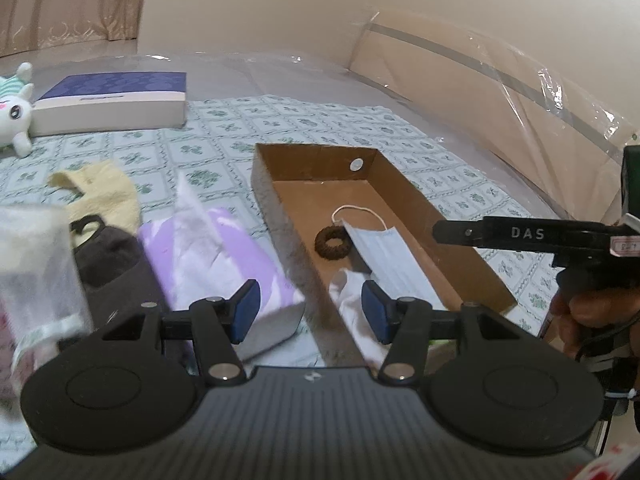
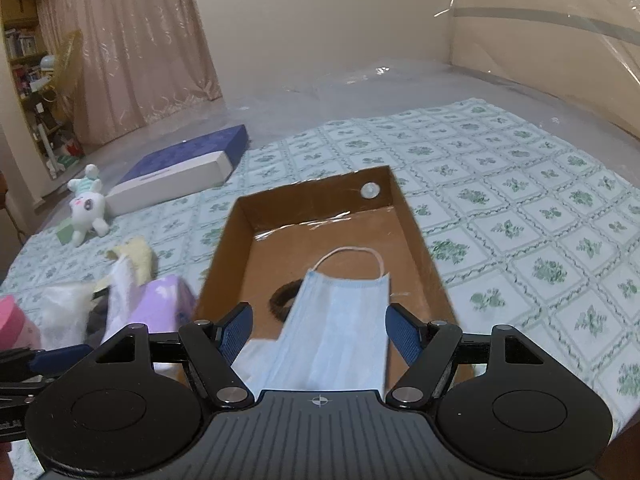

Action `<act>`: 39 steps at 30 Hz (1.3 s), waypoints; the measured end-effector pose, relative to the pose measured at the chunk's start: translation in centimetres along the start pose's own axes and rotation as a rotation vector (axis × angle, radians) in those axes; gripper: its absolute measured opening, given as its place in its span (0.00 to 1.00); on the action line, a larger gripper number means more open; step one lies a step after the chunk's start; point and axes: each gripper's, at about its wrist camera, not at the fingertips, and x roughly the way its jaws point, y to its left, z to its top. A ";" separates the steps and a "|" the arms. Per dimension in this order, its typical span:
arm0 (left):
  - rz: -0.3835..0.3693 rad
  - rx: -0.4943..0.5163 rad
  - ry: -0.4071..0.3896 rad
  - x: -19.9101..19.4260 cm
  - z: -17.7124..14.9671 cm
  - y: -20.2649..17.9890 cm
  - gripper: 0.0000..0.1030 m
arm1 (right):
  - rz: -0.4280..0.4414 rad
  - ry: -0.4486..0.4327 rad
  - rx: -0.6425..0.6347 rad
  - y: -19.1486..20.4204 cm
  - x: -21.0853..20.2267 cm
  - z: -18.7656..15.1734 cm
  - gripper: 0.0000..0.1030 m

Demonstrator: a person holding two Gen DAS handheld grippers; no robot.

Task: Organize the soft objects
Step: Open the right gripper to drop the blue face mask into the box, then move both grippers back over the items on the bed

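Observation:
A brown cardboard box (image 1: 460, 248) (image 2: 424, 240) lies open on the patterned bedsheet. In it lie a blue face mask (image 1: 388, 252) (image 2: 340, 328), a dark scrunchie (image 1: 333, 241) (image 2: 282, 298) and a white cloth (image 1: 352, 300) (image 2: 256, 360). My left gripper (image 1: 311, 306) is open and empty over the box's near left wall. My right gripper (image 2: 320, 330) is open and empty just above the mask; it also shows in the left wrist view (image 1: 520, 234). Left of the box lie a purple tissue pack (image 1: 224, 264) (image 2: 164, 300), a dark cloth mask (image 1: 108, 256) and a yellow cloth (image 1: 108, 196) (image 2: 138, 258).
A white plush toy (image 1: 14, 108) (image 2: 88, 208) and a blue-topped flat box (image 1: 116, 100) (image 2: 180, 168) lie at the far left of the bed. A clear bag (image 1: 36, 280) (image 2: 64, 312) and a pink object (image 2: 12, 326) sit near left. Plastic sheeting covers the headboard (image 1: 500, 92).

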 end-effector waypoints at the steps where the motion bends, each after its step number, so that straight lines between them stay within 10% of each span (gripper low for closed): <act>1: 0.004 -0.005 -0.002 -0.5 -0.4 0.1 0.50 | 0.006 -0.001 0.000 0.3 -0.4 -0.3 0.71; 22: 0.231 -0.114 -0.035 -11.5 -7.9 7.7 0.51 | 0.151 0.034 0.026 9.1 -6.1 -7.7 0.71; 39: 0.312 -0.139 -0.056 -12.5 -8.7 10.7 0.51 | 0.182 0.057 -0.043 12.8 -5.8 -8.9 0.71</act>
